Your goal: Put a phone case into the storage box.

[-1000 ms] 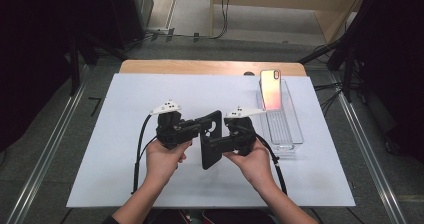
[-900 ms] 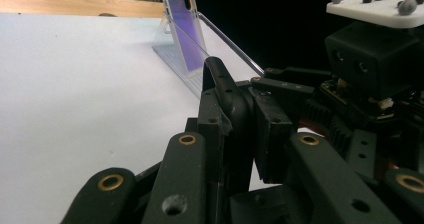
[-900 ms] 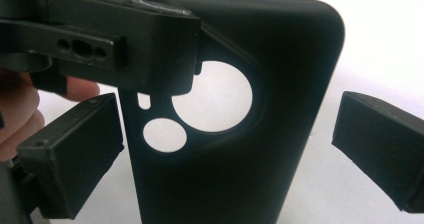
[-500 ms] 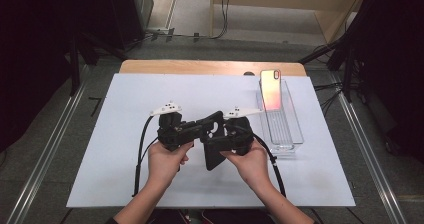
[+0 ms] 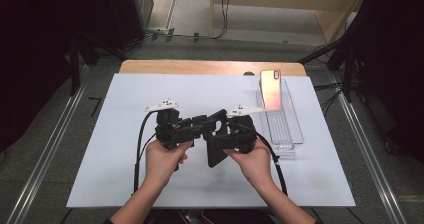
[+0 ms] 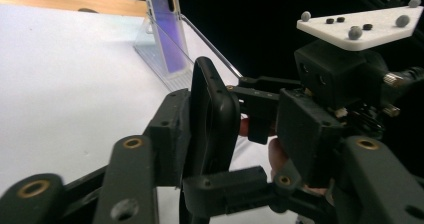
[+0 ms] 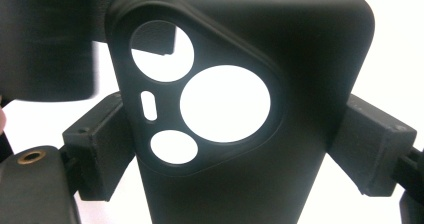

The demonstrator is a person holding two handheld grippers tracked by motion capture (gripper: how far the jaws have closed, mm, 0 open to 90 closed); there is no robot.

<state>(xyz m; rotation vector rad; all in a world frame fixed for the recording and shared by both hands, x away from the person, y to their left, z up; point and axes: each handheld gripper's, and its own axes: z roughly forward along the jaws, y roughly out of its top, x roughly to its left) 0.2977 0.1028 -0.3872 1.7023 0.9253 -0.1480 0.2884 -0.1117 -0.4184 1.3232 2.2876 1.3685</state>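
A black phone case with round camera cut-outs hangs above the white table top between the two hands. My right gripper is shut on it, one pad on each long edge, and the right gripper view shows the case clamped between those pads. My left gripper reaches in from the left. Its jaws have just been opening. In the left gripper view the case stands edge-on between them, next to the left pad and clear of the right one.
A phone with a pink-orange screen leans upright in a clear plastic tray at the right of the white sheet. A wooden table edge runs along the back. Metal rails flank the table.
The left gripper's jaws have spread away from the case's faces. The right gripper's jaws have closed slightly on the case's edges. Both hands stay where they were.
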